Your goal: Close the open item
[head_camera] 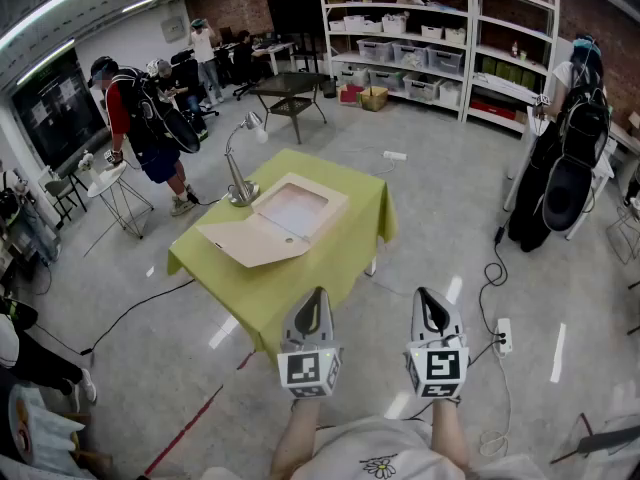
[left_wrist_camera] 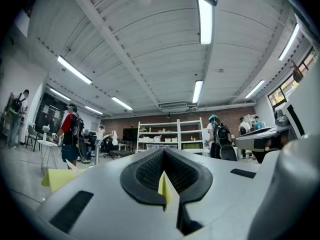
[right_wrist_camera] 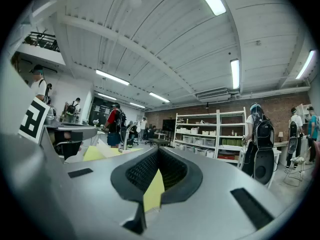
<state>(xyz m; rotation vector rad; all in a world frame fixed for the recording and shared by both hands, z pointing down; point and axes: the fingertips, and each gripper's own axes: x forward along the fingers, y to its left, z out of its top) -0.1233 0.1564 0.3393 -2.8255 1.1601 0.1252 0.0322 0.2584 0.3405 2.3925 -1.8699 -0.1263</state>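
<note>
A flat cardboard box (head_camera: 292,208) lies open on the table with the yellow-green cloth (head_camera: 350,183). Its lid (head_camera: 255,240) is folded out flat toward the table's near left corner. Both grippers hang in the air in front of the table's near edge, short of the box. My left gripper (head_camera: 316,294) has its jaws together with nothing held, and so does my right gripper (head_camera: 424,292). In the left gripper view the jaws of the left gripper (left_wrist_camera: 164,152) point level across the room. The right gripper (right_wrist_camera: 158,150) does the same in its own view, with the cloth (right_wrist_camera: 95,153) to its left.
A silver desk lamp (head_camera: 240,178) stands on the table's far left edge beside the box. A power strip (head_camera: 503,335) and cables lie on the floor at right. A person (head_camera: 140,128) stands by a small white table (head_camera: 112,183) at left. White shelves (head_camera: 430,43) line the back wall.
</note>
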